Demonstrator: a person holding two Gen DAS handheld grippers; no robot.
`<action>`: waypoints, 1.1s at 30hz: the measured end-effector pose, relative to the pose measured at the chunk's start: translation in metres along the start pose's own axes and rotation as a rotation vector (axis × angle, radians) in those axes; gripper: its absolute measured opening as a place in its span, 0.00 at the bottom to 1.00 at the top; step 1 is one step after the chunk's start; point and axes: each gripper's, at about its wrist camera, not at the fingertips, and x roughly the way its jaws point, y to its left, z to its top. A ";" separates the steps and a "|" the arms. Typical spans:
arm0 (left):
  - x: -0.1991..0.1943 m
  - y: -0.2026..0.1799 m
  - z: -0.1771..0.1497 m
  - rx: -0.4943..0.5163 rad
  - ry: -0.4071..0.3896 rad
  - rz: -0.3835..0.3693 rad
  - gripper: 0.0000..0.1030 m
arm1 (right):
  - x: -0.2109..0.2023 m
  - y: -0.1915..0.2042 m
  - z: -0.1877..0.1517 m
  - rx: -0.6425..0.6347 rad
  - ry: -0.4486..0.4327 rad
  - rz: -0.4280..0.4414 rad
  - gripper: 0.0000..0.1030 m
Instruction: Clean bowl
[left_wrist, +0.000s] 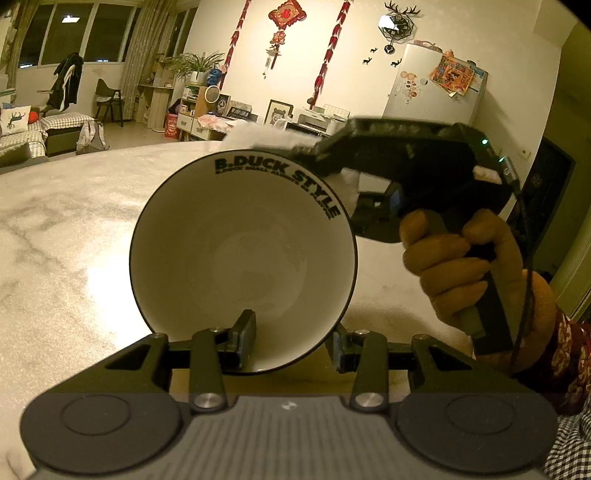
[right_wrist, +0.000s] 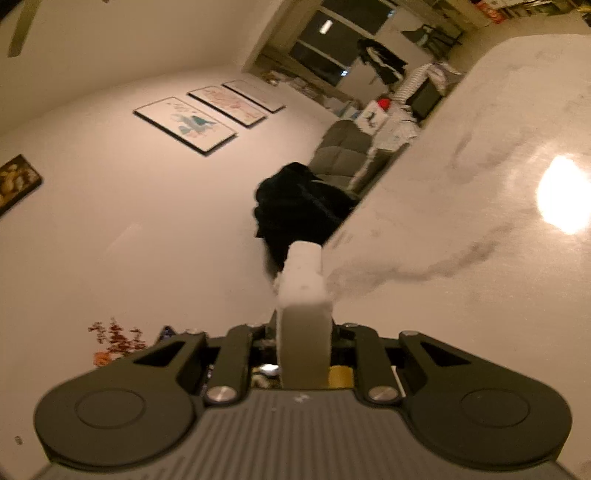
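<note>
In the left wrist view, the left gripper (left_wrist: 291, 341) sits nearest, its two black fingers clamped on the lower rim of a white bowl (left_wrist: 242, 258), one pad inside the bowl and the other outside it. The bowl is tipped up on edge, its open inside facing the camera, with dark lettering printed along the upper right of the inner wall and a thin dark line round the rim. It is held above a pale marbled worktop (left_wrist: 74, 229). Just right of the bowl, a person's hand (left_wrist: 458, 266) grips the handle of the right gripper (left_wrist: 314, 153), which reaches in over the bowl's upper right rim with something white at its tip; that part is blurred, so contact cannot be told. A patterned sleeve (left_wrist: 569, 354) covers the wrist.

In the right wrist view, the right gripper (right_wrist: 303, 332) is closed tight on a white sponge (right_wrist: 303, 310) that stands up between its fingers. Beyond it lie the worktop's edge, a dark bundle (right_wrist: 299, 206), a grey sofa (right_wrist: 343, 151) and framed pictures (right_wrist: 184, 123) on the wall
</note>
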 end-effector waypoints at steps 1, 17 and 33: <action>0.000 0.001 0.000 -0.001 0.000 -0.001 0.41 | 0.002 -0.002 -0.001 -0.003 0.006 -0.022 0.18; 0.000 0.007 -0.001 -0.003 0.000 -0.004 0.42 | -0.003 0.011 -0.003 -0.056 -0.018 0.044 0.18; 0.000 0.025 -0.001 -0.006 0.005 -0.002 0.39 | -0.002 0.009 0.000 -0.108 0.003 -0.017 0.18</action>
